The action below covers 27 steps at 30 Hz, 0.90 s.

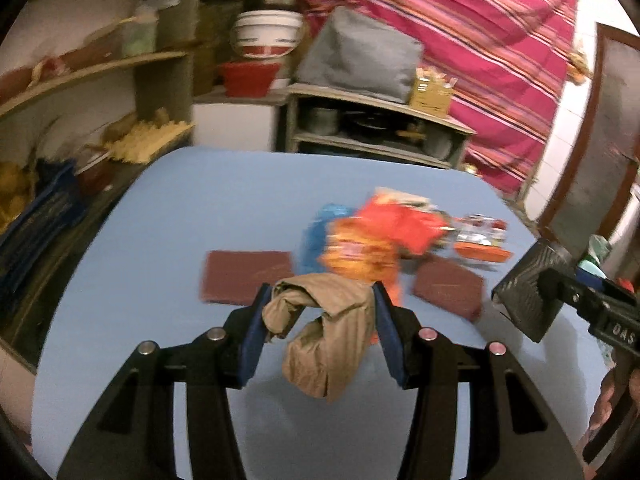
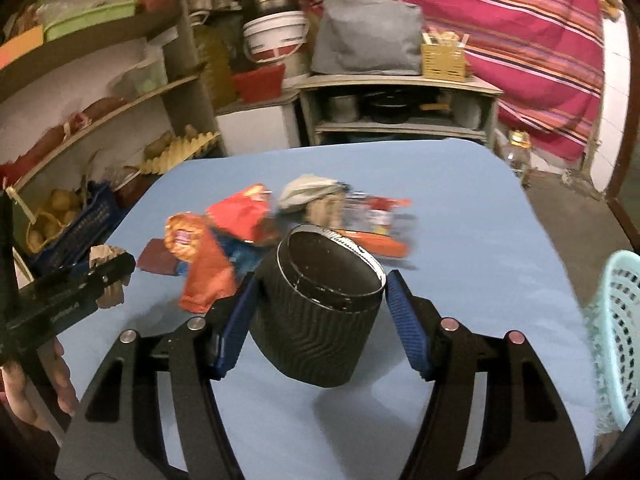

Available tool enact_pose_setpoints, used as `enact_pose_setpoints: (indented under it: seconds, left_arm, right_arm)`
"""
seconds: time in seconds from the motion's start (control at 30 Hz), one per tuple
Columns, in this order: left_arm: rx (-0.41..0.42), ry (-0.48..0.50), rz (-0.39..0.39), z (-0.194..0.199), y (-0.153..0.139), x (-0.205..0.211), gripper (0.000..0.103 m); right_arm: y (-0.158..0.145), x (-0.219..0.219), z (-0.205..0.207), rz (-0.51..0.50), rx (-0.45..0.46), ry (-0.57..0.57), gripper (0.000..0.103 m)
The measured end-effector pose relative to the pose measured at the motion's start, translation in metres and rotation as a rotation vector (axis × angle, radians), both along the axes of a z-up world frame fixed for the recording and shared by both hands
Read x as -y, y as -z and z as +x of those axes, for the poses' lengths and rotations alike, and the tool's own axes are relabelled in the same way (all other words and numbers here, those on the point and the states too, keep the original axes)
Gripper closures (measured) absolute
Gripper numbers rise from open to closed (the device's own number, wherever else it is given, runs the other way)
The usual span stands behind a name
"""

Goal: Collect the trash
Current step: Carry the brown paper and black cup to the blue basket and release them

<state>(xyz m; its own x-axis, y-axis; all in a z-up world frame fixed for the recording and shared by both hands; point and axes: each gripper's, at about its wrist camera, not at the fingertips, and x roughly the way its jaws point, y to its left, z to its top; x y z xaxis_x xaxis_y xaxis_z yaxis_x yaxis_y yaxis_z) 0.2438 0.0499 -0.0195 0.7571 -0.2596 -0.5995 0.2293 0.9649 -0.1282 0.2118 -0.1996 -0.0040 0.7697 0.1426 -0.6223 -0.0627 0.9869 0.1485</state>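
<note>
Blue bench (image 1: 160, 220) and cluttered shelves filled the left wrist view, where we saw our left gripper (image 1: 320, 300) with jaws clenched on a crumpled brown paper bag (image 1: 324, 336) lifted clear of the wrapper pile (image 1: 372, 236). From the right wrist view, our right gripper (image 2: 320, 300) had jaws grasping a black ribbed cup (image 2: 320, 312), raised above the bench beside a mint basket (image 2: 616, 320).

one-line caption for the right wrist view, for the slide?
Right tool holds a black ribbed cup above the blue table, wrappers behind.
</note>
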Motion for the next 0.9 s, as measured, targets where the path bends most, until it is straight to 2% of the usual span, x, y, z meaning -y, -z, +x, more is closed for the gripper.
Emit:
enact_pose_setpoints:
  seconds: [0.2,0.43,0.6,0.77,0.9]
  left_arm:
    - [0.017,0.082,0.0,-0.01,-0.003,0.062,0.053]
    - [0.054,0.167,0.044,-0.019,-0.009,0.141,0.053]
    - [0.069,0.216,0.014,-0.019,-0.018,0.188,0.053]
    - [0.094,0.261,-0.007,-0.024,-0.03,0.231,0.053]
    - [0.094,0.308,-0.021,-0.026,-0.035,0.274,0.053]
  right_arm:
    - [-0.005,0.05,-0.021,0.0,0.002,0.055,0.038]
    - [-0.017,0.124,-0.05,0.012,0.023,0.155,0.038]
    - [-0.026,0.175,-0.069,0.004,0.043,0.242,0.039]
    - [-0.031,0.233,-0.09,-0.056,0.043,0.368,0.038]
    - [-0.022,0.268,-0.099,-0.111,-0.003,0.431,0.038]
